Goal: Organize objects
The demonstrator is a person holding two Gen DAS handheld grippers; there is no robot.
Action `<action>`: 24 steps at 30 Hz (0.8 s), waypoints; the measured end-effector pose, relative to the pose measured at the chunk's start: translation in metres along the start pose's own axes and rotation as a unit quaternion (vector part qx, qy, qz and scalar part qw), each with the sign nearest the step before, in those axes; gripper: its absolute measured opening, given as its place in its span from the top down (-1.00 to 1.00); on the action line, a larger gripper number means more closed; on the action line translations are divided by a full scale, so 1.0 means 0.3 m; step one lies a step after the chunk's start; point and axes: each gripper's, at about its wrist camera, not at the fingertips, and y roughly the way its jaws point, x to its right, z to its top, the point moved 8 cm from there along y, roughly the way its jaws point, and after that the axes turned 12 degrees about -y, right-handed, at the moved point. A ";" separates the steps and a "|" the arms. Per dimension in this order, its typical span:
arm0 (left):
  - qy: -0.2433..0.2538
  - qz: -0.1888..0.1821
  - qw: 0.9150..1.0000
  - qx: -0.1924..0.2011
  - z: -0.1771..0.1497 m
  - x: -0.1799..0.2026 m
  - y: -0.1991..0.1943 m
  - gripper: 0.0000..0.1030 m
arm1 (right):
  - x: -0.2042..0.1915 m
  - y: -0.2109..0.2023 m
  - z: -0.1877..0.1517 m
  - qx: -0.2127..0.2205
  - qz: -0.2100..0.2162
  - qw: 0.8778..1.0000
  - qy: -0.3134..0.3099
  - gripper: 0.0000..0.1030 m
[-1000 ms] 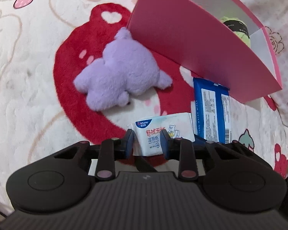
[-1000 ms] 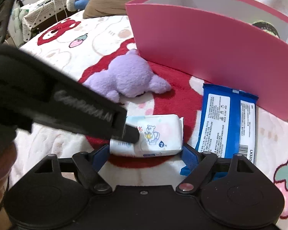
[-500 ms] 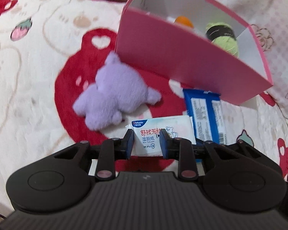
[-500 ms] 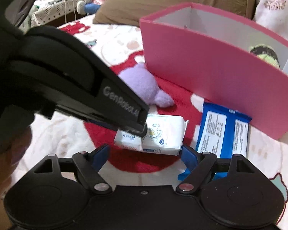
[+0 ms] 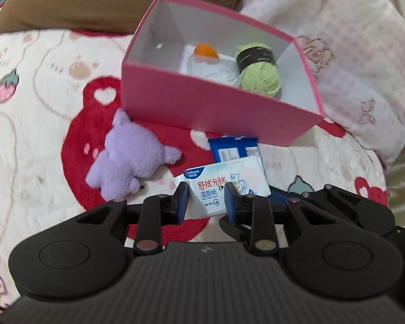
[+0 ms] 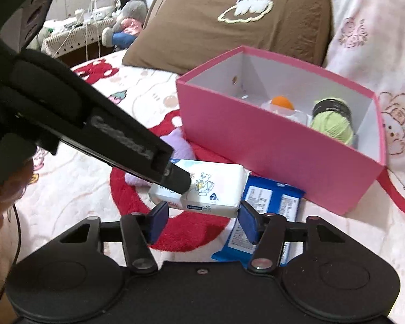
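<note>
Here, left gripper clamping white wipes pack, right gripper closing around it, pink box at twelve o'clock.

A pink cardboard box stands on a cartoon-print bed blanket. In the box lie a green ball of yarn at the right and, left of it, an orange ball on a white bundle. Before the box, a purple plush toy lies left of a blue flat packet. A white wet-wipe pack sits above the blanket, in front of both. Behind the box lie a brown pillow and a pink floral pillow.
</note>
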 end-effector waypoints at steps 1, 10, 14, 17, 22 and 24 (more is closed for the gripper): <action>0.004 -0.003 1.000 -0.003 0.010 0.005 -0.017 0.47 | -0.004 -0.008 0.002 0.000 0.003 1.000 0.004 -0.04; 0.074 0.009 0.997 0.027 0.068 0.099 -0.134 0.47 | 0.015 -0.182 0.048 0.038 0.002 0.999 -0.006 0.11; 0.067 -0.003 0.997 0.025 0.082 0.117 -0.161 0.47 | 0.016 -0.213 0.086 0.044 -0.019 0.999 -0.025 0.11; 0.072 -0.011 0.997 0.020 0.098 0.146 -0.187 0.47 | 0.028 -0.218 0.103 0.047 -0.024 0.998 -0.027 0.11; 0.104 0.018 0.994 0.016 0.138 0.196 -0.190 0.47 | 0.057 -0.252 0.140 0.053 -0.016 0.998 -0.002 0.11; 0.109 0.025 0.993 0.023 0.159 0.220 -0.179 0.47 | 0.077 -0.252 0.155 0.055 -0.016 0.998 0.005 0.11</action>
